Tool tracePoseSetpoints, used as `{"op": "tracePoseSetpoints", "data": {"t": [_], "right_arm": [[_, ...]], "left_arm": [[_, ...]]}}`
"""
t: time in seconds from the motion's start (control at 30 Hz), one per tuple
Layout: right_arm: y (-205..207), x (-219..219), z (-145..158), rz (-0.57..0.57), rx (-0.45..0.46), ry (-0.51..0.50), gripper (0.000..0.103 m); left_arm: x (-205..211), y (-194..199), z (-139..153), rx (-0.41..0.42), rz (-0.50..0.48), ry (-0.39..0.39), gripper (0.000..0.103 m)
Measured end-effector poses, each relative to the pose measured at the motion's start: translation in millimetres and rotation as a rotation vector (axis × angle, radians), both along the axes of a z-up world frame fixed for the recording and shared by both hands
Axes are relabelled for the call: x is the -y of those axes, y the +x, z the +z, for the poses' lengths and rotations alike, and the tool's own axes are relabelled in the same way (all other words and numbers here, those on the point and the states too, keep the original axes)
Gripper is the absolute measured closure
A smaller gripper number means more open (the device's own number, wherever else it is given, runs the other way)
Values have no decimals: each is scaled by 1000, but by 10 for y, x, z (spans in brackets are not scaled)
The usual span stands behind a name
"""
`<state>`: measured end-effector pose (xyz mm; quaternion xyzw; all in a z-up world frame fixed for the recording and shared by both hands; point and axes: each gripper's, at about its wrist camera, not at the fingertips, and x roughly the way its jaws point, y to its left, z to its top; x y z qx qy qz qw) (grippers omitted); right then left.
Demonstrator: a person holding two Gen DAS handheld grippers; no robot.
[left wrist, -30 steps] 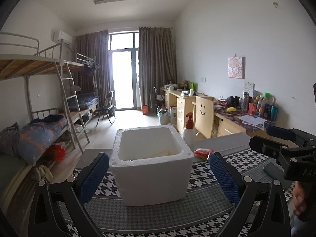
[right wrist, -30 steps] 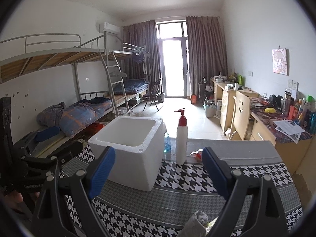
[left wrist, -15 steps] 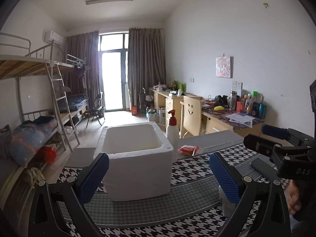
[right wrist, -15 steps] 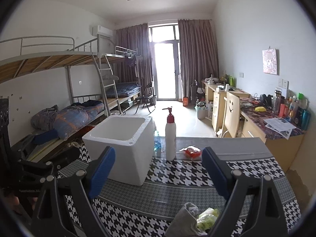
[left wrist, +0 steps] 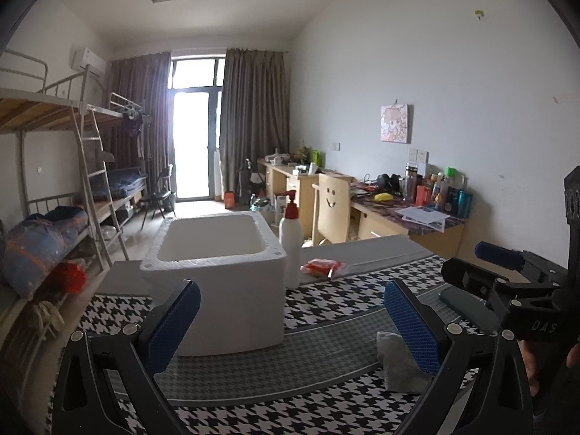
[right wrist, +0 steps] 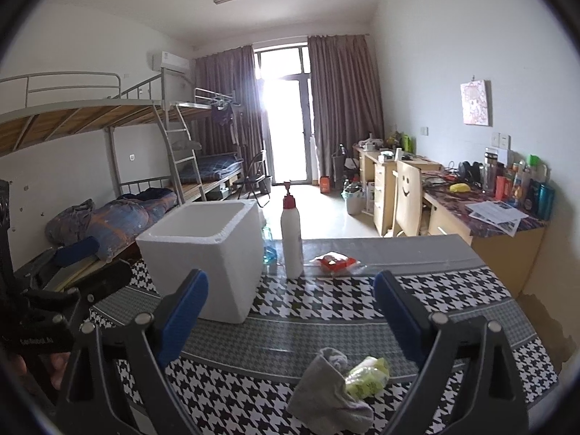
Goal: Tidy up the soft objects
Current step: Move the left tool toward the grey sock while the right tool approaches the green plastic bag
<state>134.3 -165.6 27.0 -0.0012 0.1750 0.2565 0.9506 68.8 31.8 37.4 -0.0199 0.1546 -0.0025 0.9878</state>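
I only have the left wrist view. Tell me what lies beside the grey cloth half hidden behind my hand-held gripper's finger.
Observer: A crumpled yellow-green bag lies against the grey cloth, touching its right side.
Operator: Now report anything hidden behind the box.
Observer: A bluish bottle stands at the far corner of the box, between it and the pump bottle. The box blocks it from your view.
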Motion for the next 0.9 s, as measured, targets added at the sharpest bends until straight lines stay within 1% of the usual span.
{"op": "tracePoseSetpoints", "data": {"t": [0.17,0.4,0.6,0.7,0.83,0.9], "right_arm": [[11,96,-64,-22,-10,10,8],[67,221,-169,-45,-45,29,8],[67,330,-222,-76,-43,21,8],[84,387,-266,-94,-49,3,8],[105,430,-315,-108,-63,-11,8],[109,475,-342,-121,-70,-14,8]], "left_arm": [[122,32,-108,-20,-23,1,1],[272,93,-236,-19,-42,-19,1],[346,155,-341,-18,-71,-33,1],[395,222,-405,-40,-94,-38,1],[464,309,-501,-90,-131,-54,1],[494,321,-518,-98,-136,-49,1]]}}
